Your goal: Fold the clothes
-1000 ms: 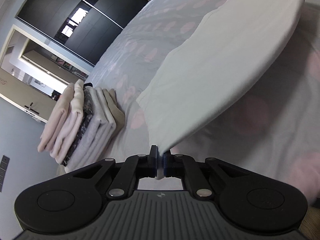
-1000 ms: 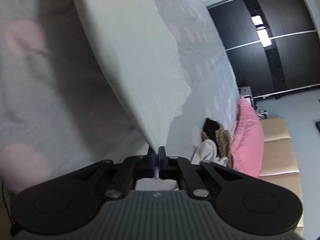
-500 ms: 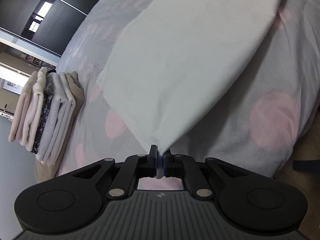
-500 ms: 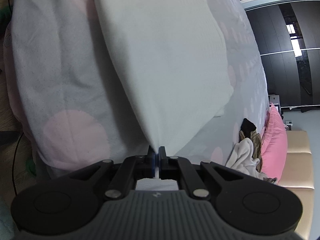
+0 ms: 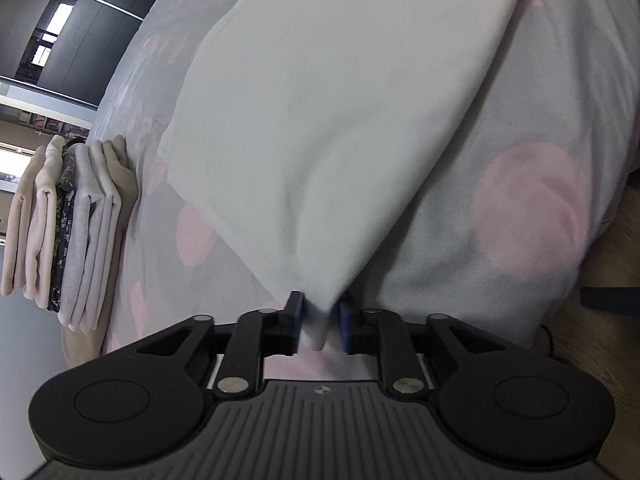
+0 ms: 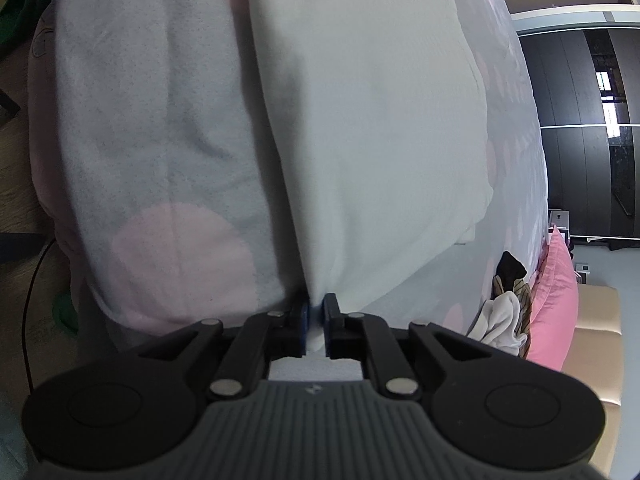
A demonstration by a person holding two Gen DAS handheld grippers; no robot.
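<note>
A pale white garment [image 5: 340,128] lies spread over the grey bed cover with pink dots [image 5: 528,216], its near edge at the side of the bed. In the left wrist view my left gripper [image 5: 320,320] has its jaws parted, and the garment's corner sits loosely between the fingers [image 5: 295,312]. The right wrist view shows the same garment [image 6: 380,140] reaching away over the bed. My right gripper [image 6: 316,322] is shut on its other near corner, with only a thin fold of cloth between the blue pads.
A stack of folded clothes [image 5: 68,228] stands on the bed to the left. Unfolded clothes [image 6: 506,308] and a pink pillow [image 6: 556,296] lie at the right end. Wooden floor [image 5: 612,328] shows beyond the bed's side, and dark wardrobe doors [image 6: 580,120] stand behind.
Both grippers have lowered the garment from hanging in the air onto the bed cover. The left jaws have widened around the corner; the right jaws remain pinched on theirs.
</note>
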